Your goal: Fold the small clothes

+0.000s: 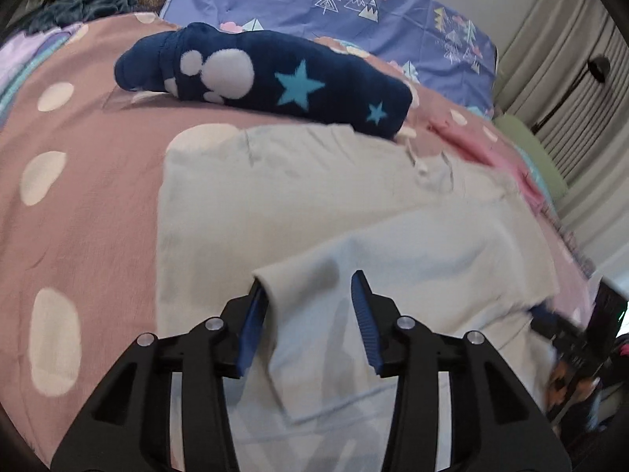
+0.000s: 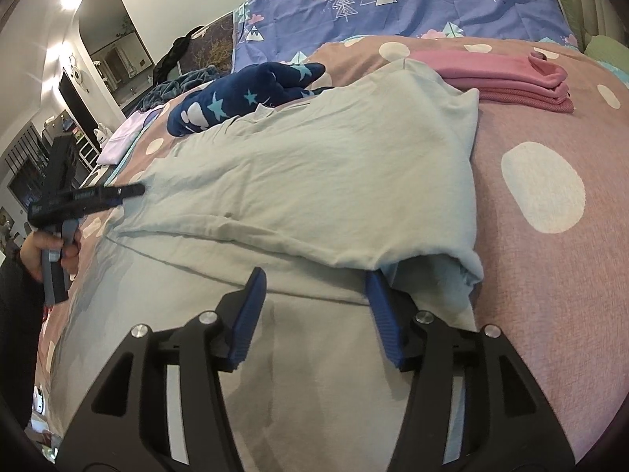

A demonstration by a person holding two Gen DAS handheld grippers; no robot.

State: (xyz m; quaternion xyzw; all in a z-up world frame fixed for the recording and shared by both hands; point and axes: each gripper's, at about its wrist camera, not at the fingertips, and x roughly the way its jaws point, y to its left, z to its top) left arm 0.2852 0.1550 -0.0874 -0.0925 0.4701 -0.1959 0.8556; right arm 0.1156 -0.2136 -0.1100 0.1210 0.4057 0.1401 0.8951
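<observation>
A pale grey-green small shirt [image 1: 298, 196] lies flat on the pink spotted bedspread [image 1: 86, 181], with one part folded over onto itself. My left gripper [image 1: 310, 291] is open, its jaws on either side of the folded flap's near corner. My right gripper [image 2: 314, 287] is open over the same shirt [image 2: 314, 181], its right finger [image 2: 383, 314] tucked under the folded edge. The left gripper also shows at the shirt's left edge in the right wrist view [image 2: 137, 188]; the right gripper appears blurred at the far right in the left wrist view [image 1: 550, 318].
A folded navy garment with stars [image 1: 267, 78] lies just beyond the shirt. A folded pink garment [image 2: 507, 78] sits at the shirt's far right. A purple tree-print sheet [image 2: 412, 0] covers the bed's far side. Curtains [image 1: 570, 98] hang at right.
</observation>
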